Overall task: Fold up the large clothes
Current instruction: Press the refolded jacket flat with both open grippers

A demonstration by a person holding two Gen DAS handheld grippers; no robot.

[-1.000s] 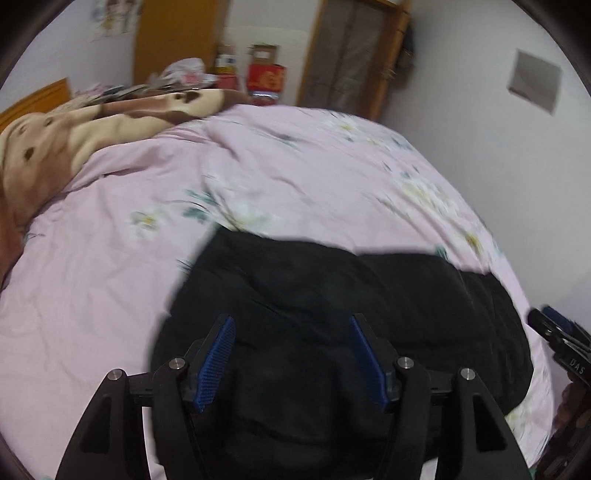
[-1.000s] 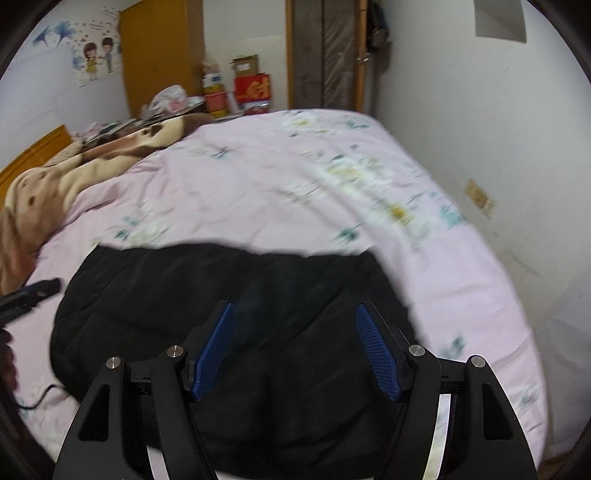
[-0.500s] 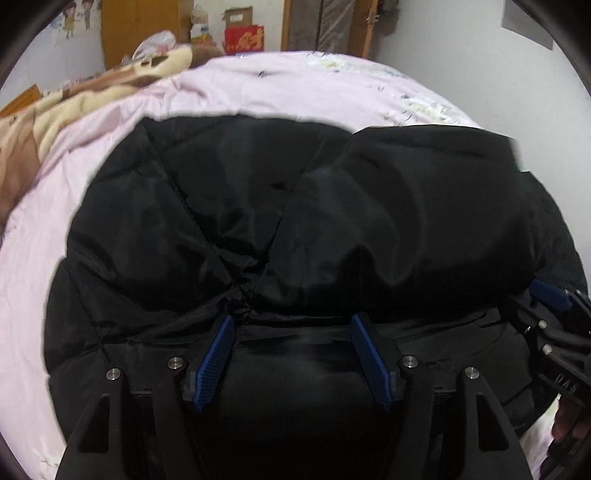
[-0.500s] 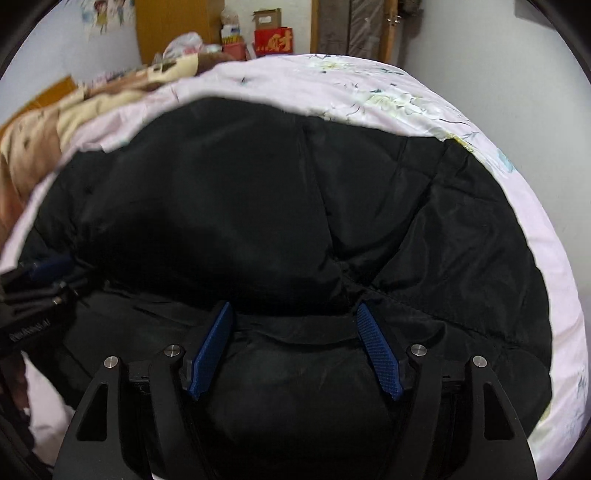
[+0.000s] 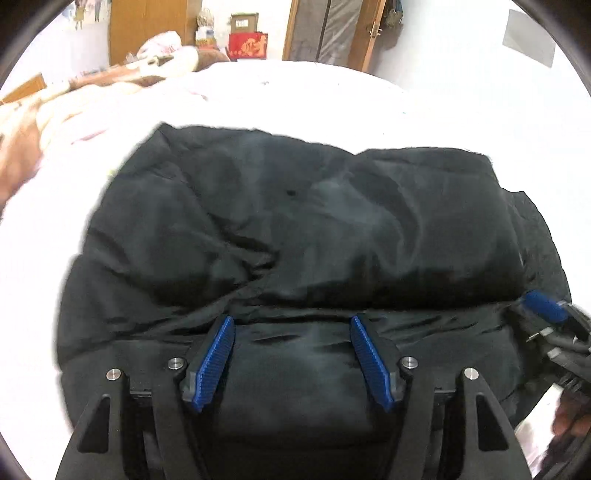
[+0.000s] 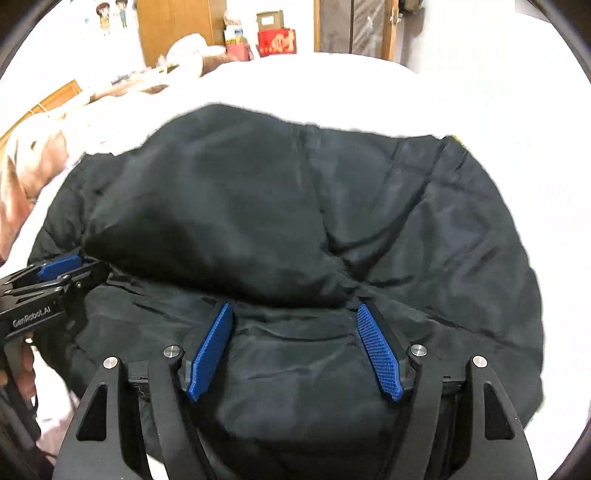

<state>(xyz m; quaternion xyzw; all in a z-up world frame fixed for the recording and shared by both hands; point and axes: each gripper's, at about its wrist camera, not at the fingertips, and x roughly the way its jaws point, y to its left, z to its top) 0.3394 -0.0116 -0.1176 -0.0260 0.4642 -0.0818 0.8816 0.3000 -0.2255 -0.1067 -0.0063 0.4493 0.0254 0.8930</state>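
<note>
A black puffy jacket (image 5: 295, 221) lies folded on the pale bed sheet (image 5: 295, 96). A thick upper layer runs across it just beyond my fingertips. My left gripper (image 5: 291, 321) points down at the near left edge. Its blue pads sit wide apart, shut on a fat roll of jacket that fills the gap. My right gripper (image 6: 294, 307) holds the near right part of the jacket (image 6: 258, 206) the same way. Each view shows the other gripper's fingers (image 5: 545, 308) (image 6: 59, 266) at the jacket's edge.
A cream and brown blanket (image 5: 22, 147) is heaped along the bed's left side. Past the bed's far end stand a red box (image 5: 247, 44), a wooden wardrobe (image 6: 177, 29) and a door. A white wall runs close along the right. A hand (image 5: 569, 421) shows at the lower right.
Both grippers have sunk toward the bed with the jacket between their pads. The jacket now fills most of each view and the bedding looks washed out.
</note>
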